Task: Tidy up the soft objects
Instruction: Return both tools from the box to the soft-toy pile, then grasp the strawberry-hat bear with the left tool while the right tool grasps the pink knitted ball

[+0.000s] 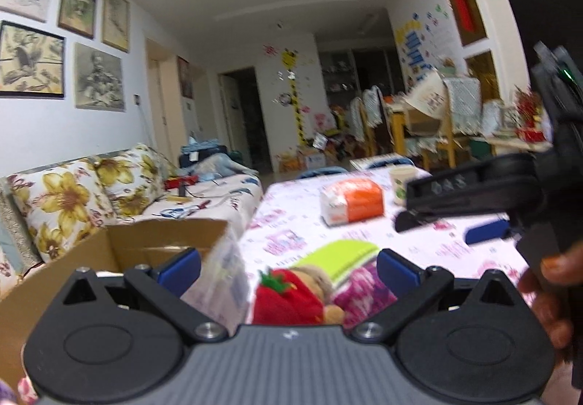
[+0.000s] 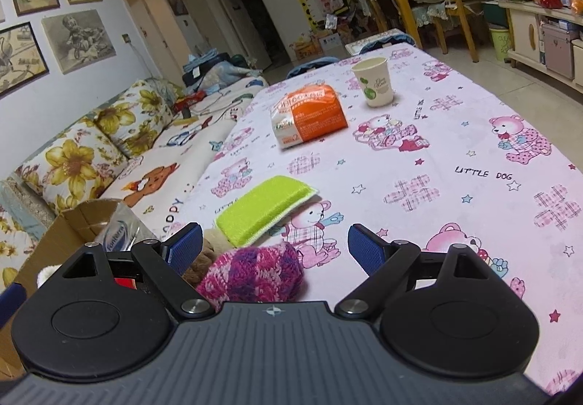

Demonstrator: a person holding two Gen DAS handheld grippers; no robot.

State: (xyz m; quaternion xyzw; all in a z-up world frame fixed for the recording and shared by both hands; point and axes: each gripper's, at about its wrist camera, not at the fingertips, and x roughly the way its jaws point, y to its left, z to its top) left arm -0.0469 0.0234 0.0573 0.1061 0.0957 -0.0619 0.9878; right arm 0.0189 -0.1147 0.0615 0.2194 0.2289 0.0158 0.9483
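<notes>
A plush bear in a red strawberry hat (image 1: 291, 299) lies on the table between the wide-apart fingers of my left gripper (image 1: 288, 268), which is open. Beside it lie a pink-purple knitted piece (image 1: 359, 290) (image 2: 255, 272) and a lime-green sponge cloth (image 1: 340, 255) (image 2: 264, 210). My right gripper (image 2: 272, 246) is open over the knitted piece, touching nothing. It also shows in the left wrist view (image 1: 452, 222) at the right. A cardboard box (image 1: 145, 248) (image 2: 69, 222) stands at the table's left edge, with a clear plastic pack (image 2: 118, 232) in it.
On the pink bear-print tablecloth (image 2: 455, 150) sit an orange-white tissue pack (image 2: 308, 115) and a paper cup (image 2: 375, 82). A sofa with flowered cushions (image 2: 94, 150) runs along the left. Chairs and a sideboard (image 2: 539, 26) stand at the back right.
</notes>
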